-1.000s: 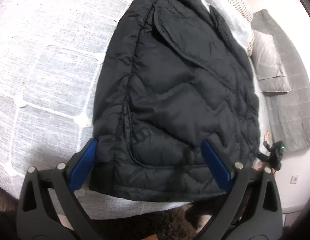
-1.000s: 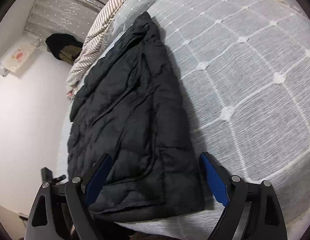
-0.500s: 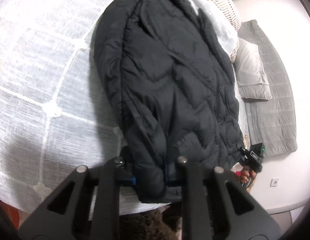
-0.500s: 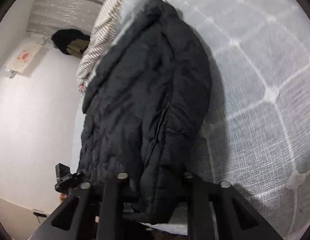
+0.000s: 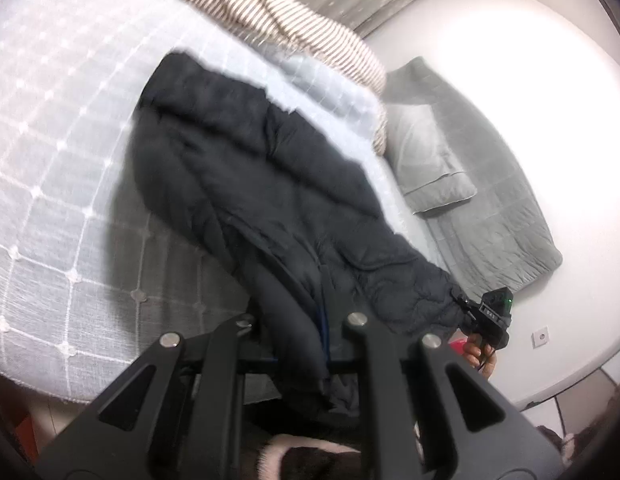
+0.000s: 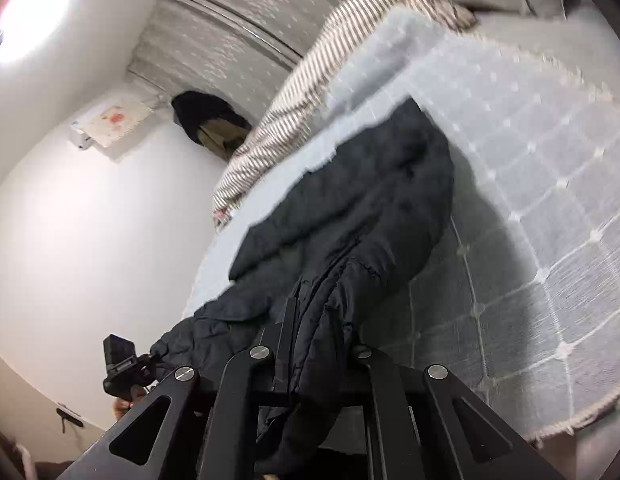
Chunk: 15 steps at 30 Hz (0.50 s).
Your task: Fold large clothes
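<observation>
Black quilted fabric fills the centre of both views: the jacket (image 5: 270, 200) lies lengthwise on the bed cover (image 5: 50, 184), with its near hem lifted off the cover.

The left gripper (image 5: 300, 322) is clamped on one corner of that hem; fabric bunches between its fingers and hangs below them. The right gripper (image 6: 310, 346) is clamped on the other hem corner in the same way (jacket (image 6: 369, 208) folds spill over the near finger).

Each wrist view shows the opposite gripper at the far corner of the hem, held by a hand (image 5: 479, 354).

The far end of the jacket rests on the cover near a striped blanket (image 5: 294, 8). A grey quilt (image 5: 489, 200) and pillow (image 5: 425, 164) lie beside the bed. The cover (image 6: 549, 160) carries a white grid pattern.
</observation>
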Motion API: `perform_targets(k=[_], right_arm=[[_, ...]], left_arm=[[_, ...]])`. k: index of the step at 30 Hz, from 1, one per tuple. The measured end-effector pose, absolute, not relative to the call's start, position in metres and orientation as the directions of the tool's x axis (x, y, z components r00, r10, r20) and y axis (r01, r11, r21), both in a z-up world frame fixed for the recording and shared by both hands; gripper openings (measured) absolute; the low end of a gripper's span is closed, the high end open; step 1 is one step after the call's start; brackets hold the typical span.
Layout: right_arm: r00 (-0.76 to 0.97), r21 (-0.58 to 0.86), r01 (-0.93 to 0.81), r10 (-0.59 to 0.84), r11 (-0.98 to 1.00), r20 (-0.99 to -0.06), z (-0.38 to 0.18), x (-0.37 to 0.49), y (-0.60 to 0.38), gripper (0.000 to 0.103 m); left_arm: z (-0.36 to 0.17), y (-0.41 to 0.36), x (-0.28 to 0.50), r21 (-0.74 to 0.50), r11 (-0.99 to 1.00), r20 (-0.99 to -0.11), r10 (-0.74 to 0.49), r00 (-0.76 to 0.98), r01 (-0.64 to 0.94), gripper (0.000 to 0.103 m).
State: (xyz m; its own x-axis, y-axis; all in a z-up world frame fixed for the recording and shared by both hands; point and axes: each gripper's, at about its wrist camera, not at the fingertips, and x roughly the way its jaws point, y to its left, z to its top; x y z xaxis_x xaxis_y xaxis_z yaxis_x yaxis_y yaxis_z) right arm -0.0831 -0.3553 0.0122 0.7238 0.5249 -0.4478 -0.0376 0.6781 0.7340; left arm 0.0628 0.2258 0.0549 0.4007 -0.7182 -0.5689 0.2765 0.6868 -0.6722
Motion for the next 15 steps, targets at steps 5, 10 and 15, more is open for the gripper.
perform_targets(k=[5, 10, 15], right_arm=[[0.786, 0.705, -0.1, 0.49, 0.702, -0.376, 0.059, -0.113, -0.36, 0.01], [0.835, 0.679, -0.127, 0.448, 0.723, -0.32, 0.089, -0.127, -0.37, 0.01], [0.848, 0.651, -0.067, 0.387, 0.756, -0.362, 0.094, -0.077, -0.376, 0.01]], left_arm=[[0.107, 0.235, 0.035, -0.66, 0.654, -0.48, -0.745, 0.463, 0.37, 0.015], [0.136, 0.247, 0.026, -0.634, 0.651, -0.422, -0.744, 0.518, 0.418, 0.015], [0.128, 0.244, 0.075, -0.612, 0.705, -0.464, -0.687, 0.56, 0.359, 0.015]])
